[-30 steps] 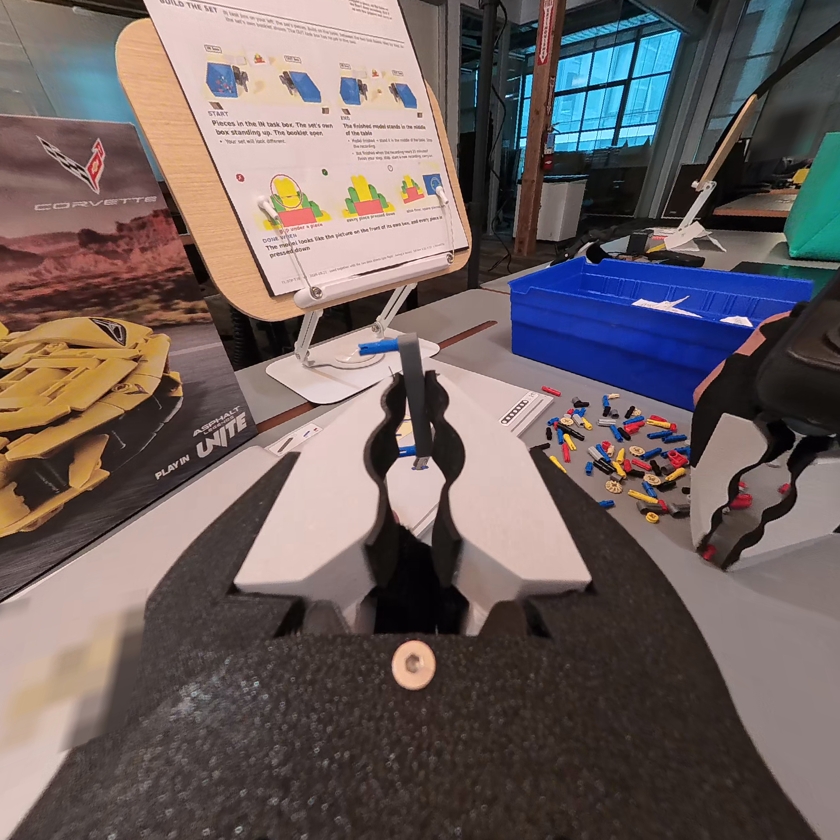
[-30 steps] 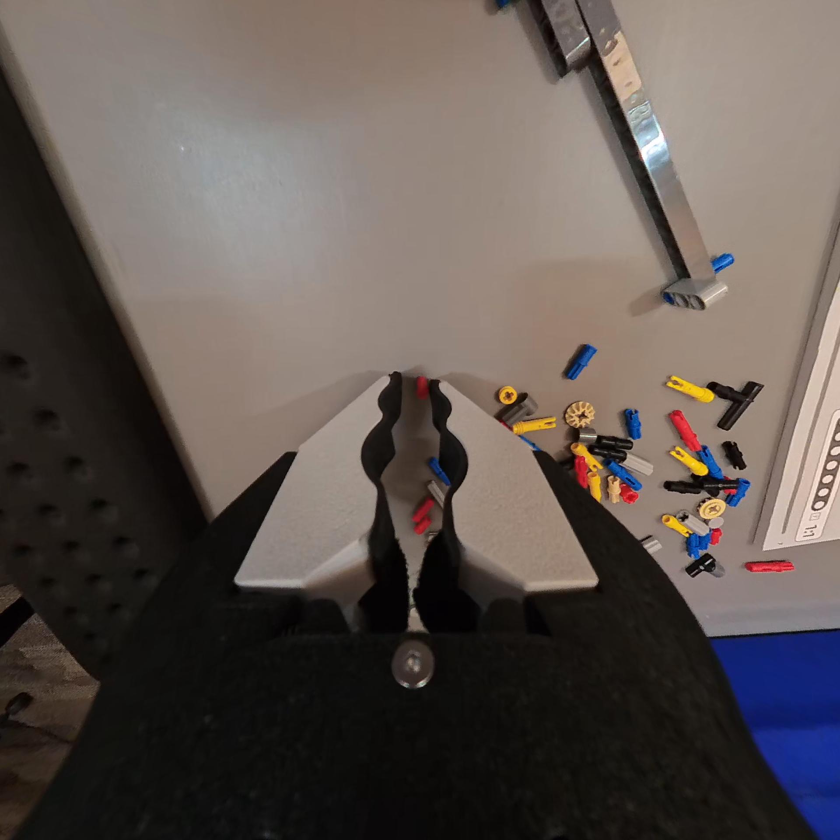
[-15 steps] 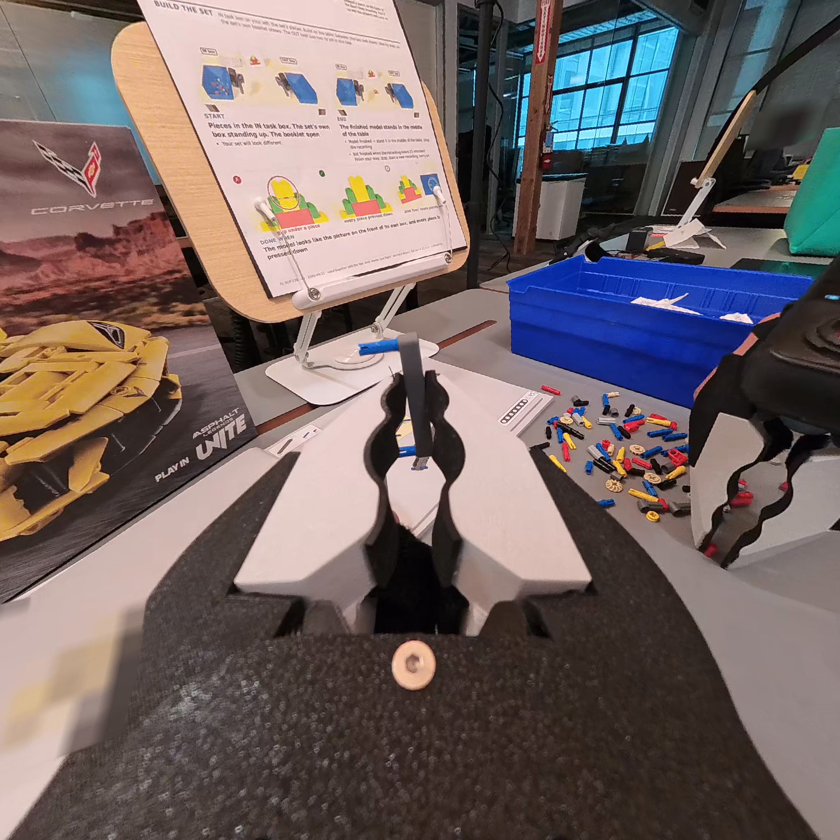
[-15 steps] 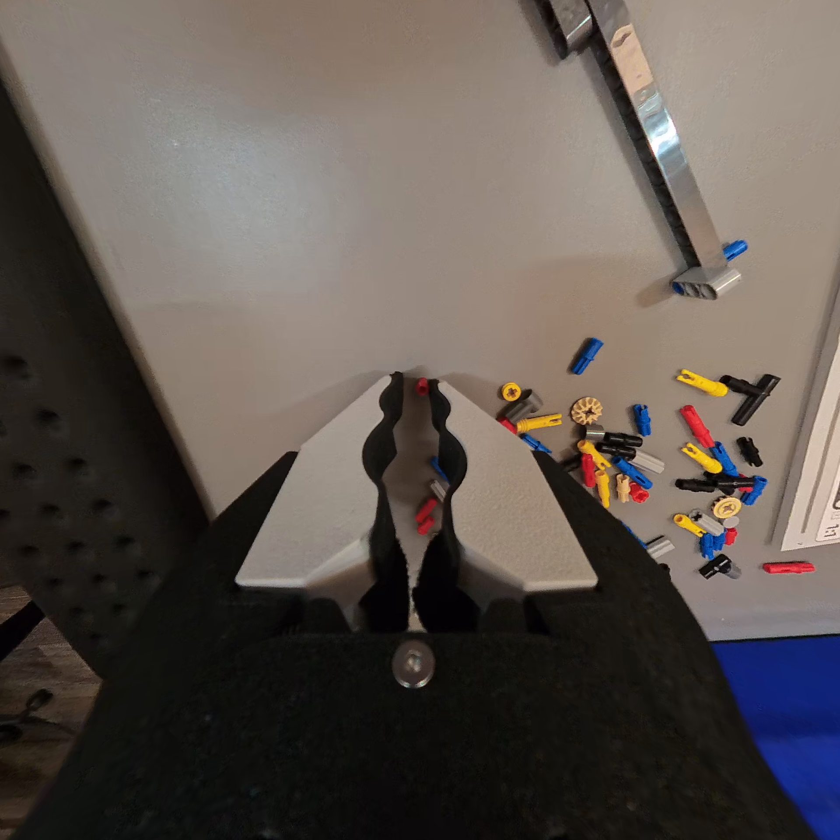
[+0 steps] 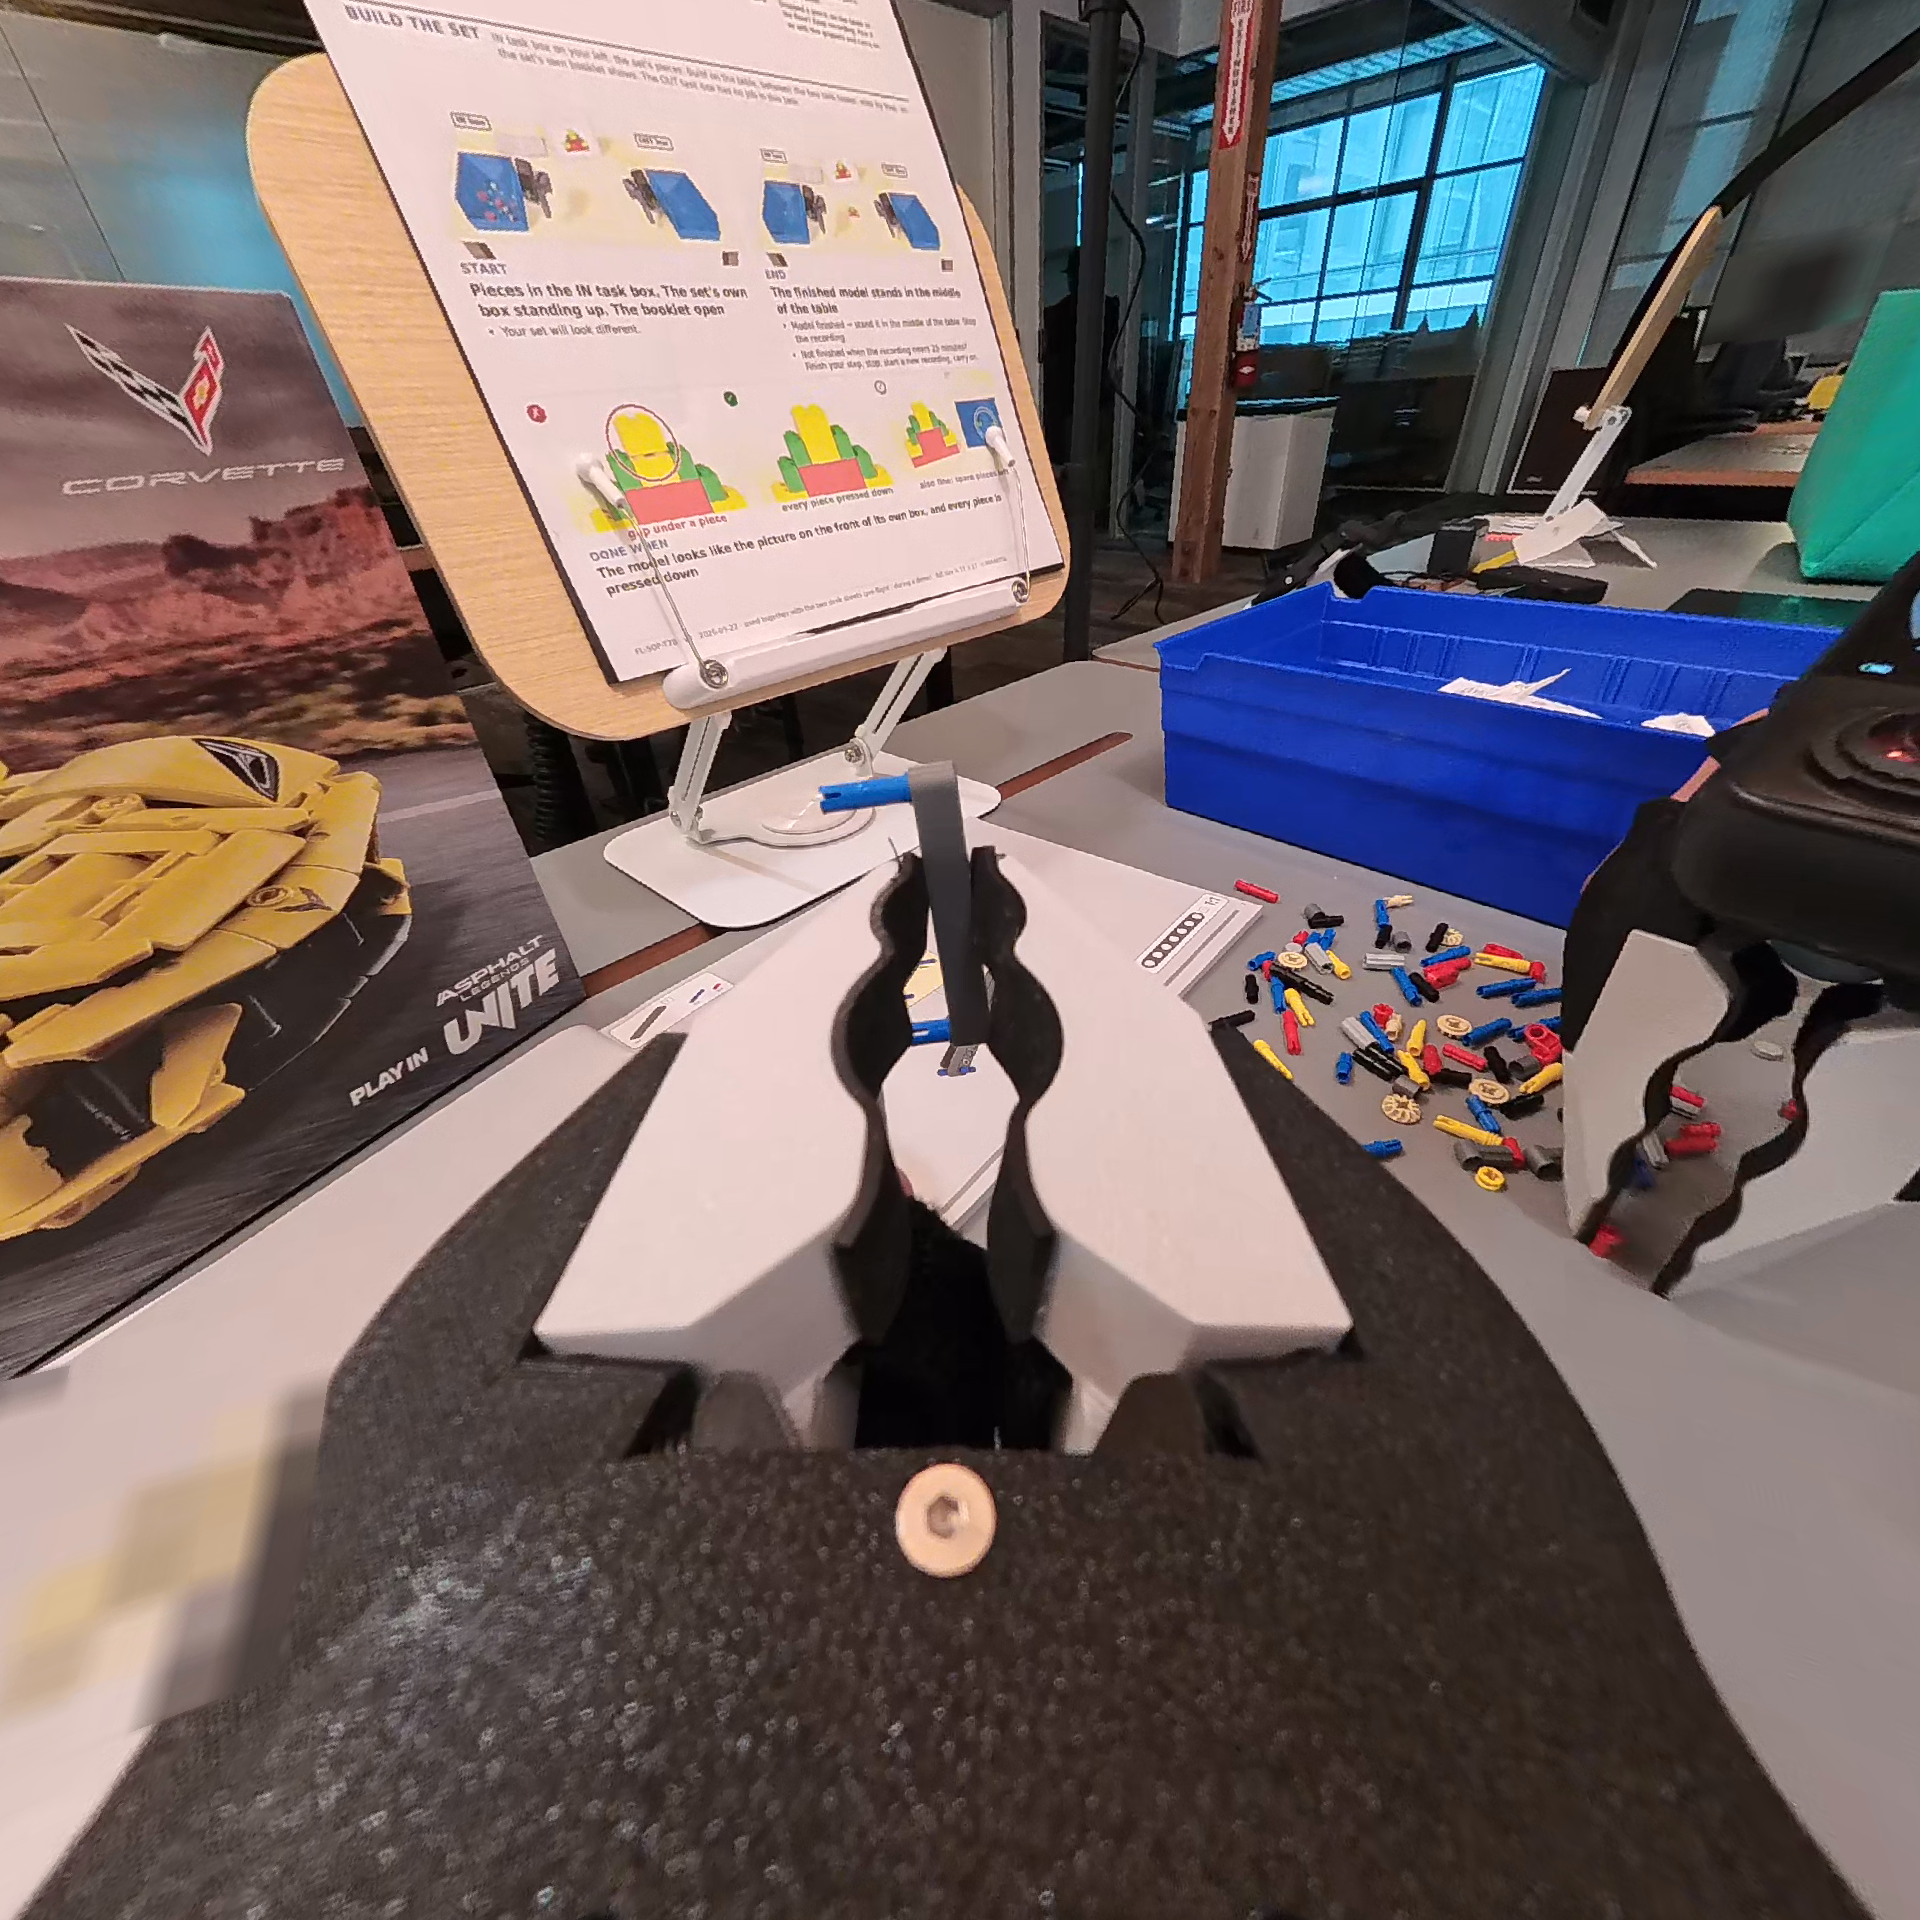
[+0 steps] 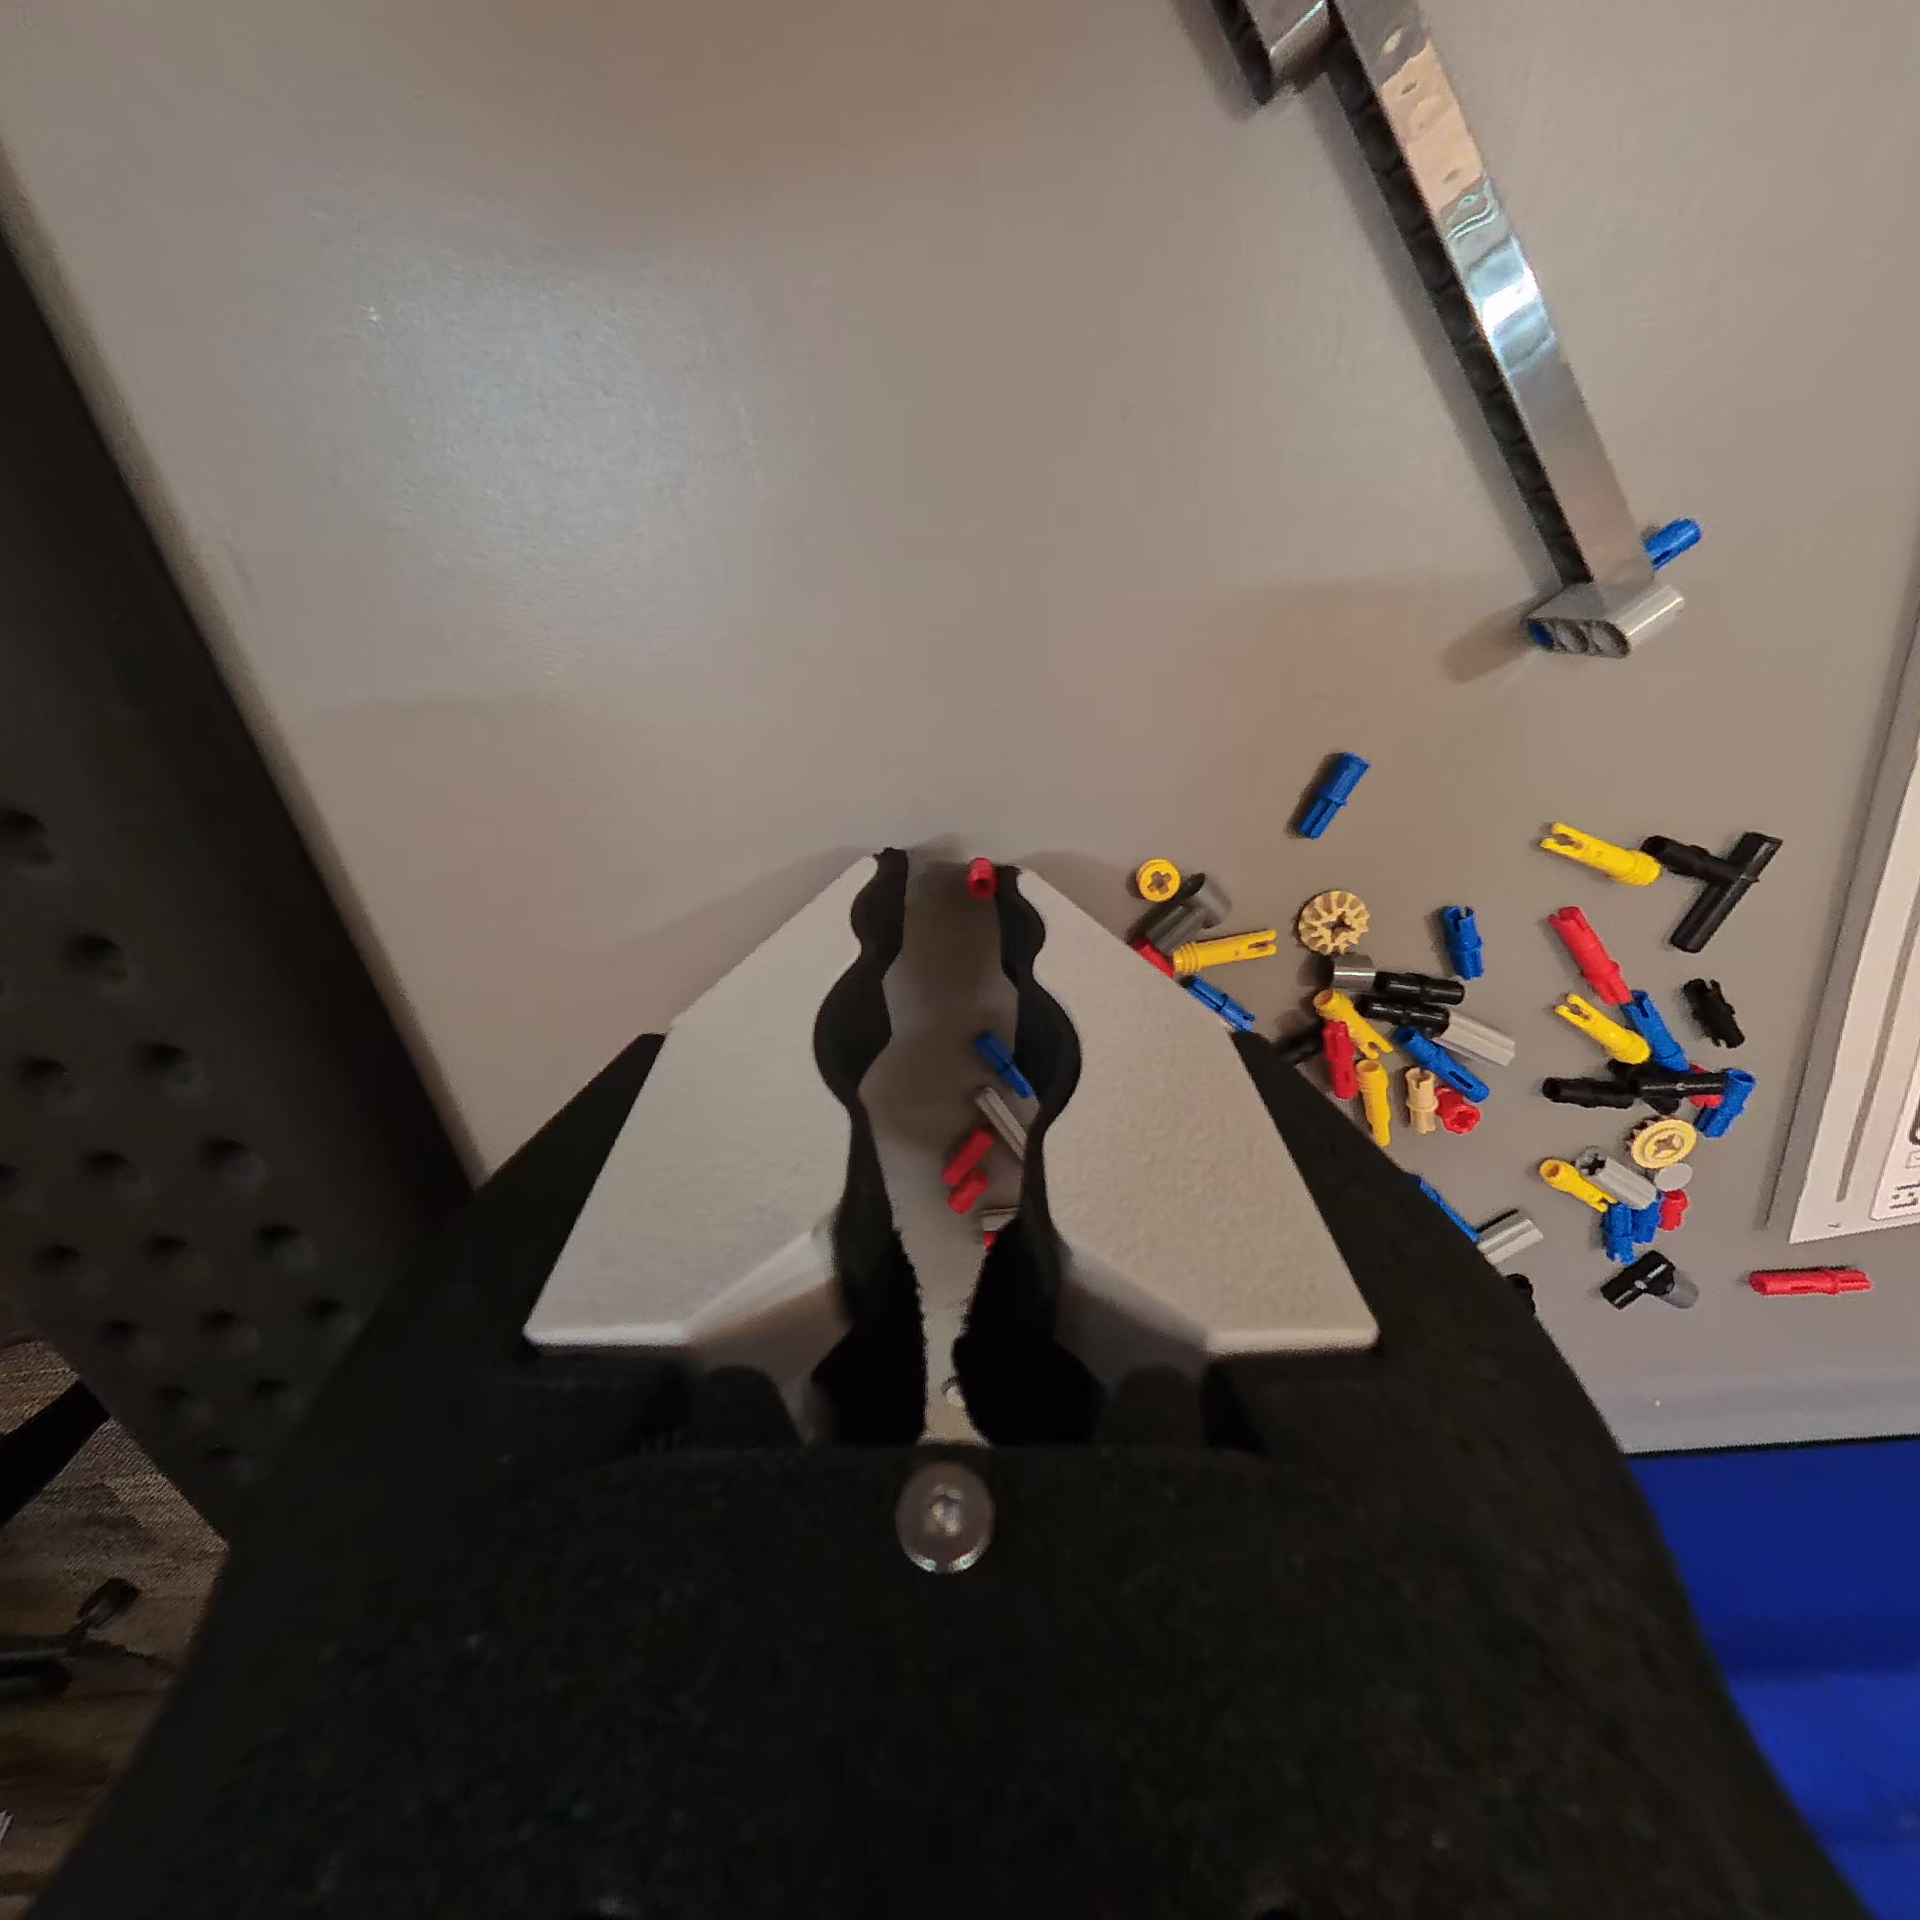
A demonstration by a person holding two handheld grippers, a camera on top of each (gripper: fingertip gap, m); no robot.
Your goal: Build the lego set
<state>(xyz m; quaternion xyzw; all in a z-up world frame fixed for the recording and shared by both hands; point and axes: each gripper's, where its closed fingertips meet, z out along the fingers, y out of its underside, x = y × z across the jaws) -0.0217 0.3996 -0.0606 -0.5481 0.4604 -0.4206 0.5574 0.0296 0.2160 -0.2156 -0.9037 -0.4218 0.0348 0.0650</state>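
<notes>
My left gripper is shut on a long grey beam and holds it upright above the table. A blue pin sticks out of its top end. The beam also shows in the right wrist view. My right gripper points down at the table beside a pile of small coloured pins. It is narrowly open, with a short red pin between its tips, against the right pad. It also shows in the left wrist view, tips at the table.
A blue bin stands behind the pins. The open booklet lies past my left gripper. The set's box stands at the left, and an instruction sheet on a stand stands behind. The table edge runs left of my right gripper. The tips of one gripper are about 25 cm away from the tips of the other.
Almost nothing. Both grippers hold their places with only slight drift. The left keeps its hold on the beam, and the red pin stays at the right gripper's tips.
</notes>
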